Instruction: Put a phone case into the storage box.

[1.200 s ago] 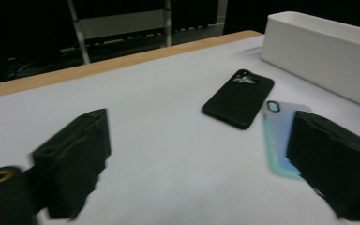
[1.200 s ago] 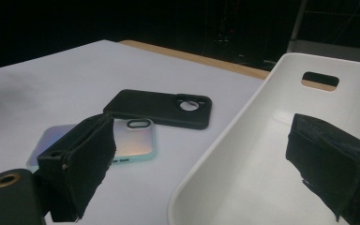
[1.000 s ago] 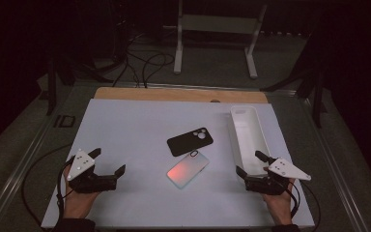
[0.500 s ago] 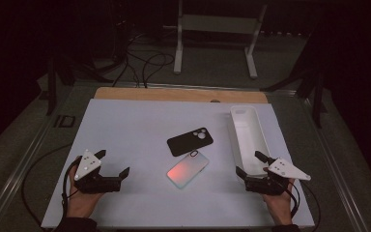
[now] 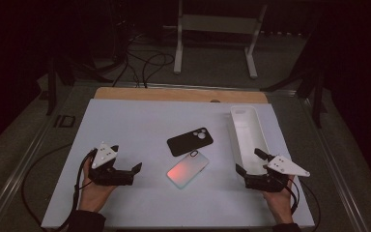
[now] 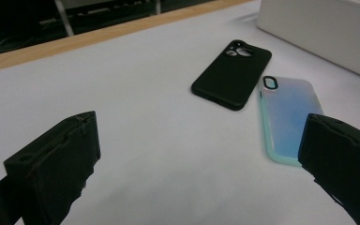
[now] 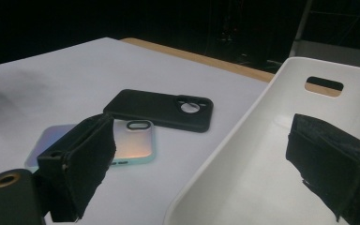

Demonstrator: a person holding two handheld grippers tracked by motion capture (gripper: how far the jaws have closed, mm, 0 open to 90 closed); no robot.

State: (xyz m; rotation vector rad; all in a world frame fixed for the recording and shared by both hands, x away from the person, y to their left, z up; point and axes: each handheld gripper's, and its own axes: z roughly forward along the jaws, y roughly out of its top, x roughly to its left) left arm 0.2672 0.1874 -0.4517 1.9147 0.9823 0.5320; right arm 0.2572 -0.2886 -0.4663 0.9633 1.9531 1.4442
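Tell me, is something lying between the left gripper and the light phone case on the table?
Nothing visible does. The left gripper, jaws open, faces the iridescent phone case across bare white table. The black phone case lies farther back, off that path.

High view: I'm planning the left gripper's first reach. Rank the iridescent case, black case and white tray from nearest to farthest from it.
From the left gripper:
1. Iridescent case, table centre, to its right.
2. Black case, just behind that.
3. White tray, far right side.
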